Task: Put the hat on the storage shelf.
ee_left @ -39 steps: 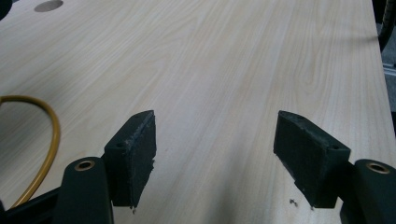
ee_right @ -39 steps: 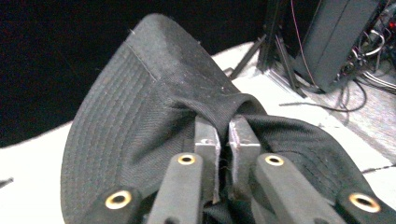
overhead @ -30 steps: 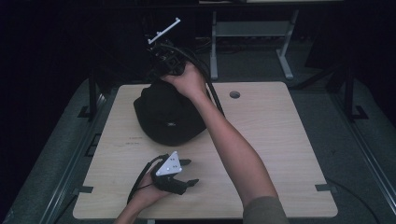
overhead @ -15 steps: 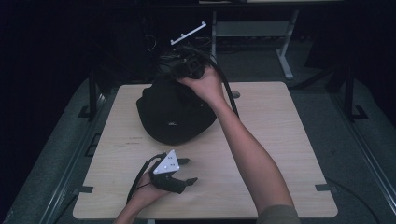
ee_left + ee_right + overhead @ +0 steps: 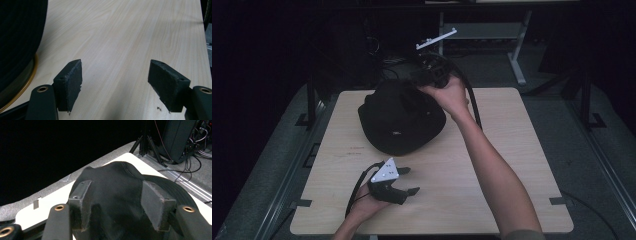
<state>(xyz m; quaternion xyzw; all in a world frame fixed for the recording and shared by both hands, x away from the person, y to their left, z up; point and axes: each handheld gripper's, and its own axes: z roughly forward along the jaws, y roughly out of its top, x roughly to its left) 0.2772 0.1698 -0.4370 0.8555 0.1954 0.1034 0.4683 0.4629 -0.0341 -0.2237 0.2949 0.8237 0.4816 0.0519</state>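
A black hat (image 5: 399, 120) sits on a light wooden table (image 5: 512, 150), toward the far left part of the top. It is big and round, made of dark cloth, and its top is pushed up into a soft bump. In the left gripper view the hat (image 5: 17, 37) shows a gold edge along its bottom rim, where it touches the table (image 5: 120, 37).

The right hand (image 5: 451, 95) reaches out over the far edge of the table and holds the right gripper (image 5: 424, 80) up at the back of the hat. In the right gripper view, the right gripper (image 5: 117, 207) has its two black jaws on either side of the raised bump of the hat (image 5: 117, 182). The cloth fills the gap between them and bunches up there, so the jaws are pinching the hat.

The left hand (image 5: 367, 207) rests near the front edge of the table, well apart from the hat. It holds the left gripper (image 5: 404, 181), which has a grey three-cornered plate on top. In the left gripper view, the left gripper (image 5: 115, 85) has its jaws spread wide with nothing between them, just bare wood below.
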